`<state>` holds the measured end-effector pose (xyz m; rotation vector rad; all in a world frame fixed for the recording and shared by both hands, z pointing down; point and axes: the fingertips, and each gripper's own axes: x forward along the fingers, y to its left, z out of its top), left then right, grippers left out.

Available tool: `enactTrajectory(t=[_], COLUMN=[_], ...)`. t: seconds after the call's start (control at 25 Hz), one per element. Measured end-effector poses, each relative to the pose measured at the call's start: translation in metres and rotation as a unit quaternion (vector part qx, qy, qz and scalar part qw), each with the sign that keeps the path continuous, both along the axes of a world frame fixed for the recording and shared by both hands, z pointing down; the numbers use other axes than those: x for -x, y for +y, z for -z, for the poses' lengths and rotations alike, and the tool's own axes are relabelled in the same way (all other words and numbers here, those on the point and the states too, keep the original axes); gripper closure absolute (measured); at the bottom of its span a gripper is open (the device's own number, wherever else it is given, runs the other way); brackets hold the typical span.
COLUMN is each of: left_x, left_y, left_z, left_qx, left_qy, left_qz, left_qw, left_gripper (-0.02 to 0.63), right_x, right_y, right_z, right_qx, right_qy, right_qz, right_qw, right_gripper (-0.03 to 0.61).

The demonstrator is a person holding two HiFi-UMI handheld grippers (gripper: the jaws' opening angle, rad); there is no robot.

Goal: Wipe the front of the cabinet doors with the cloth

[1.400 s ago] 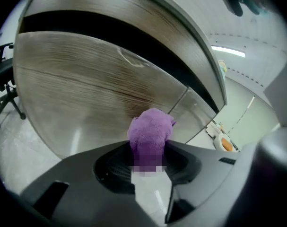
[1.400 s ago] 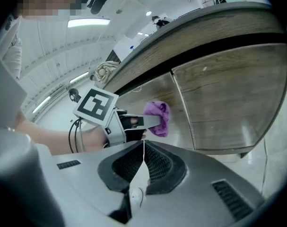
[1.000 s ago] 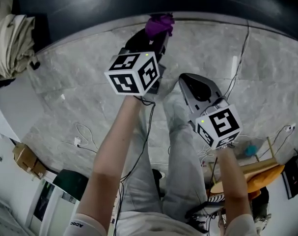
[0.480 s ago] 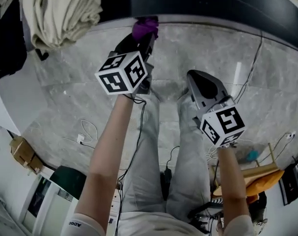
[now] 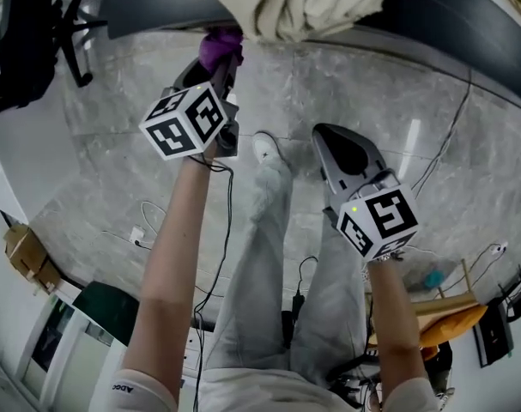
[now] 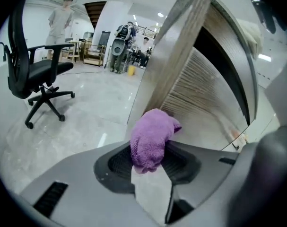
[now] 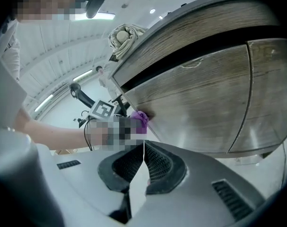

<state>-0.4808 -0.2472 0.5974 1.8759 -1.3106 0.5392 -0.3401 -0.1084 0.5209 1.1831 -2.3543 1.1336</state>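
My left gripper is shut on a purple cloth, whose bunched end pokes out past the jaws. The cloth rests against the wood-grain cabinet door near its left end, just below the dark gap under the top. In the left gripper view the cabinet front runs away to the right. My right gripper hangs lower, to the right, shut with nothing between its jaws, pointing toward the doors.
A beige cloth bundle lies on the cabinet top. A black office chair stands on the marble floor to the left. Cables trail over the floor. The person's legs are below me. People stand far off.
My left gripper with the purple cloth has slid leftward along the cabinet front. The beige bundle now appears at the top middle as the head turned. The right gripper has hardly moved.
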Motion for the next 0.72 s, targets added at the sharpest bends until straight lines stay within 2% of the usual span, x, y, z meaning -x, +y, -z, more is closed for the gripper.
enactTrajectory(t=[0.16,0.28,0.4,0.48,0.6,0.72], left_x=[0.007,-0.018,-0.06,-0.09,-0.145,-0.21], left_y=[0.007,0.025,0.047,0.062,0.077,0.082], left_z=[0.003,0.003,-0.008,-0.017,-0.034,-0.048], left_qx=[-0.003,-0.003,0.004,0.013,0.025,0.03], left_qy=[0.005,0.003,-0.001,0.005,0.02,0.032], left_qz=[0.012,-0.014,-0.049,-0.053,-0.058,-0.086], left_qw=[0.9999,0.9999,0.9988,0.9985,0.9978,0.9953], left_gripper=[0.46,0.46,0.46,0.46,0.46,0.46], right_x=[0.004,-0.006,-0.025,-0.046,-0.094,-0.149], right_y=[0.003,0.01,0.019,0.03,0.047,0.065], right_z=[0.0,-0.003,-0.003,-0.006,-0.019,-0.037], right_qx=[-0.002,0.003,0.001,0.002,0.012,0.029], right_qy=[-0.006,-0.011,-0.011,-0.005,0.01,0.029], right_qz=[0.0,-0.002,0.006,0.018,0.026,0.021], right_qw=[1.0,1.0,1.0,1.0,1.0,0.999], right_gripper=[0.551,0.551,0.551,0.551,0.551,0.551])
